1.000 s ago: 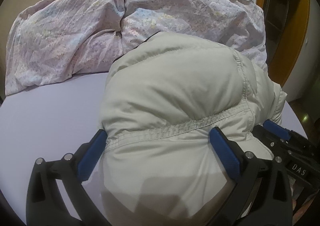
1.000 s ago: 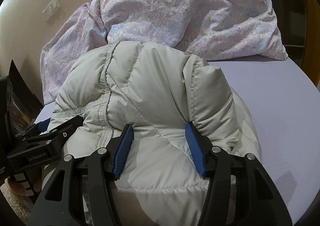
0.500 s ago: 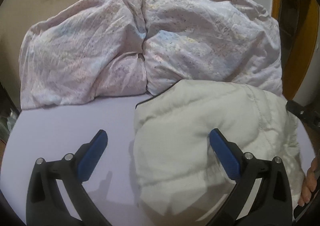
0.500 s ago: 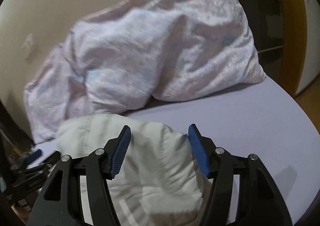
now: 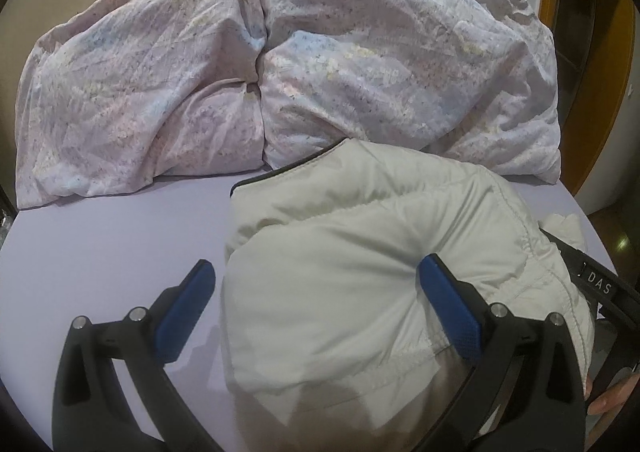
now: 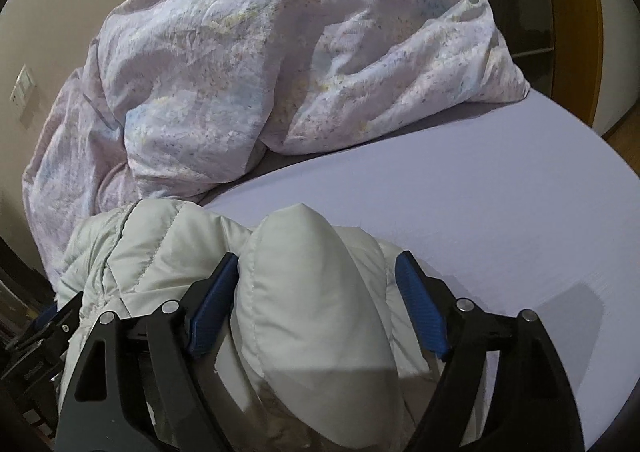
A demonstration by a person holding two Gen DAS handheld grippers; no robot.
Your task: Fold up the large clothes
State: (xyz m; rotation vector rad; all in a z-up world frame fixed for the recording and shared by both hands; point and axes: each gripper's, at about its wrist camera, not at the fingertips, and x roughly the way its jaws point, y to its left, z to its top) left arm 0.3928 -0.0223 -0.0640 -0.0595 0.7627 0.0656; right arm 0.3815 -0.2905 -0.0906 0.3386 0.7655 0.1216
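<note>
The pale puffy jacket [image 5: 340, 284] lies bundled on the near part of the bed [image 5: 112, 236], its far edge close against the floral duvet [image 5: 280, 64] heaped along the far side. The left gripper [image 5: 316, 296] has its jaws spread wide: the right pad presses into the jacket's fabric, while the left pad stands apart over bare sheet. The right gripper [image 6: 316, 300] has just been opening its jaws; a padded fold of the jacket bulges up between them, touching the left pad, with a gap before the right pad. Bare sheet lies open left of the jacket and right toward the bed's edge.
</note>
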